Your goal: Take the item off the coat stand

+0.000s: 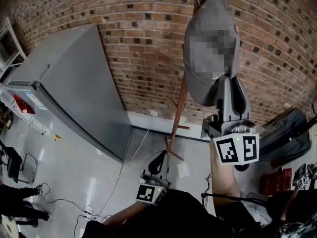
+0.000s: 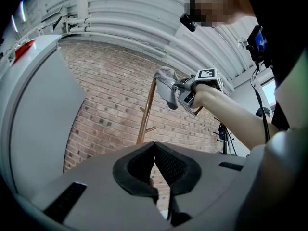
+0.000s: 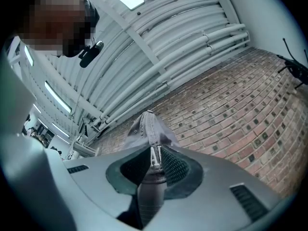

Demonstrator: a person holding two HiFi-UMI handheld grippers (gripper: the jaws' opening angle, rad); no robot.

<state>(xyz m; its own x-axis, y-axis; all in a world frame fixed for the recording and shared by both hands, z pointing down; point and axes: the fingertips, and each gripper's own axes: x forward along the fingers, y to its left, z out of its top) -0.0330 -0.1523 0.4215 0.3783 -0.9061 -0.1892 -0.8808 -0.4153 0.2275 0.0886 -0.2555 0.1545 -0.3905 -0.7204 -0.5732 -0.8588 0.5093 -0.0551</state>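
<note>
Right jaws: closed on the cap (image 3: 148, 128); a strip of its grey fabric, with a small pale metal piece on it, is pinched between the two pads.
Left jaws: brought together at the tips; nothing is held between them.
Right gripper (image 1: 225, 86): pointed upward and raised high, its tips set against the lower edge of the cap (image 1: 218, 14); the marker cube (image 1: 236, 149) is seen beneath the body, facing the head camera.
Left gripper (image 1: 159, 162): carried low, close to the torso and roughly level, aimed toward the foot of the coat stand (image 1: 179, 108).
Right forearm (image 1: 223, 177): extended upward from the body; in the left gripper view it is seen stretched out toward the top of the stand (image 2: 147, 112).
Left arm: kept bent and near the body, only partly in view.
Cap position: at the top of the wooden pole, hanging crown up and held by the right gripper; in the left gripper view the cap (image 2: 166, 85) is seen just beside the pole's upper end. Whether it rests on a peg cannot be determined.
Surroundings: a brick wall (image 1: 148, 43) is noted behind the stand; a tall grey cabinet (image 1: 74, 83) stands to its left.
</note>
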